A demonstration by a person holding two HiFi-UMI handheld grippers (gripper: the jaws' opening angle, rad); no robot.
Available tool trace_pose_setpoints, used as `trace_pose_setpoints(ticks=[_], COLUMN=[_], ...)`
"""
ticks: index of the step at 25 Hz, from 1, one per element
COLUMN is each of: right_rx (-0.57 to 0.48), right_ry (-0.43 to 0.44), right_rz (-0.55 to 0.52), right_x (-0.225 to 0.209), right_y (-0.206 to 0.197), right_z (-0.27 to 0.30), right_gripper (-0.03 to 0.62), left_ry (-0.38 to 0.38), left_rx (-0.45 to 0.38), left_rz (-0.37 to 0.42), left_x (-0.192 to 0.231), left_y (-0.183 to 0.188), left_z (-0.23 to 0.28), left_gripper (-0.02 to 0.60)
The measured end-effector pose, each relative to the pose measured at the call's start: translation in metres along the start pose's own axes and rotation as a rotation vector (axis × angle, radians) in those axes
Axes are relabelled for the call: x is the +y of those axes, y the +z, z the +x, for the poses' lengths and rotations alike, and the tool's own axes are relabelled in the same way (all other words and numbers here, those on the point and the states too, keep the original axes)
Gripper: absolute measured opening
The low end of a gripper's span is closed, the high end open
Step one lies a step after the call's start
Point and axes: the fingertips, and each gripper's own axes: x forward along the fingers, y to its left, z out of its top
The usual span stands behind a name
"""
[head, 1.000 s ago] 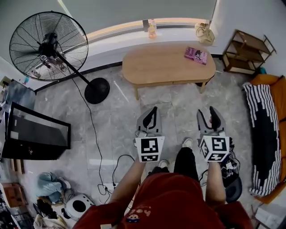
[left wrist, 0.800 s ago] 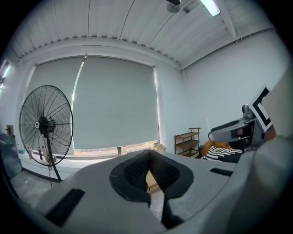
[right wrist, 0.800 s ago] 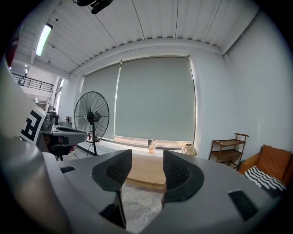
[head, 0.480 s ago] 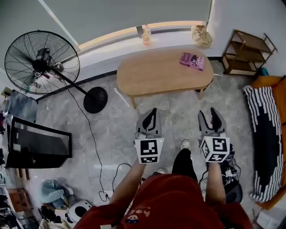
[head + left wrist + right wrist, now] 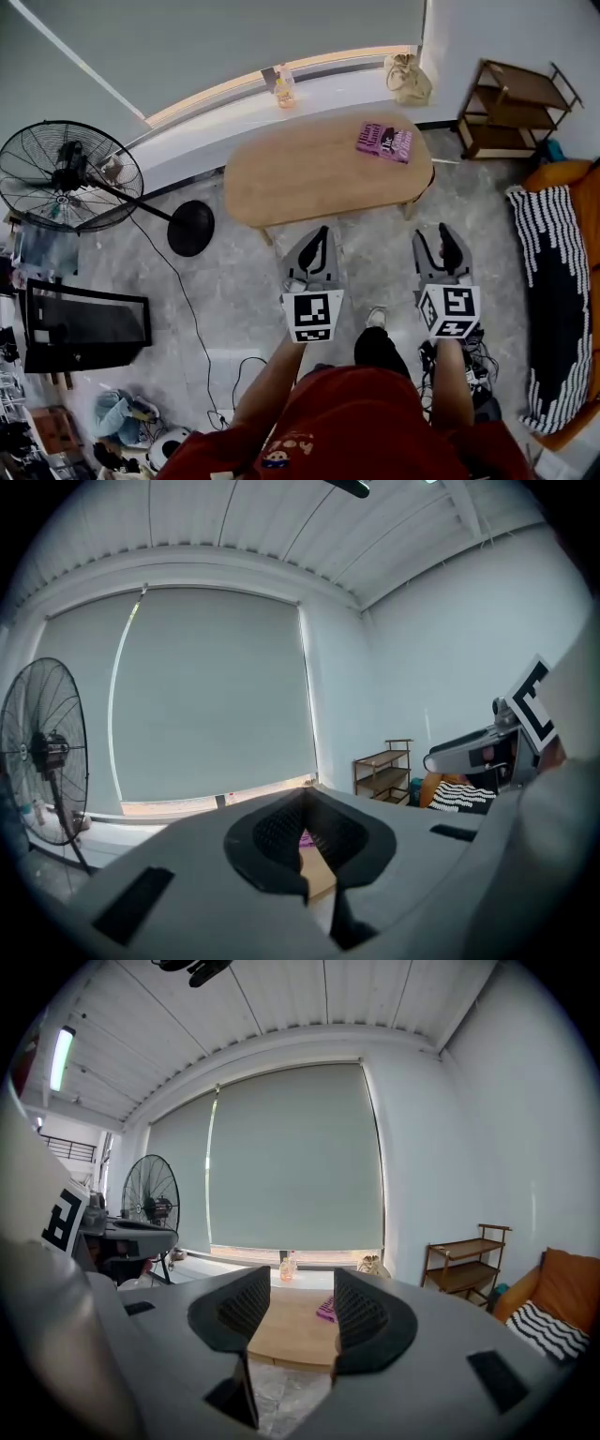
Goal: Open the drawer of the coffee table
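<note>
Hand-held and carried side by side, the left gripper (image 5: 322,234) and the right gripper (image 5: 437,239) are pointed toward the coffee table (image 5: 309,173), just short of its near edge. The right gripper's jaws are held well apart, with nothing between them but a view of the table top. The left gripper's jaws are brought together at the tips and nothing is clamped in them; only a thin slit is left behind the tips.

The grey tiled floor (image 5: 234,272) is spread under everything. The coffee table, an oval of pale wood, is set ahead of both grippers, in front of the window sill (image 5: 216,112); its drawer cannot be made out from above. A striped blanket (image 5: 553,281) is laid along the right side of the floor. A black pedestal fan (image 5: 70,173) is stood off the table's left end, and a dark flat screen (image 5: 84,328) is placed nearer, at the left. A low wooden shelf (image 5: 511,108) is set in the far right corner. A pink book (image 5: 384,141) is laid at the far right end of the table top. A tan bag (image 5: 406,77) is kept at the sill's right end, and a small bottle (image 5: 281,91) is stood near the sill's middle
</note>
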Motion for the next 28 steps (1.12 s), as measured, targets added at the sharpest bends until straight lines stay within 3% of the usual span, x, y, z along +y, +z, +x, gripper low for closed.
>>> trace_pose_setpoints(ticks=[12, 21, 28], right_rx=[0.004, -0.009, 0.000], right_ry=[0.009, 0.046, 0.069], right_rz=[0.018, 0.012, 0.001], right_x=[-0.099, -0.116, -0.097], right_y=[0.008, 0.020, 0.020], right_z=[0.063, 0.095, 0.118], right_gripper=[0.207, 0.206, 0.204], left_ry=[0.015, 0.052, 0.069], left_rx=[0.001, -0.007, -0.015], left_rz=[0.022, 0.015, 0.005], left_x=[-0.040, -0.037, -0.013], left_y=[0.025, 0.035, 0.032], left_z=[0.105, 0.135, 0.138], left_gripper=[0.006, 0.006, 0.006])
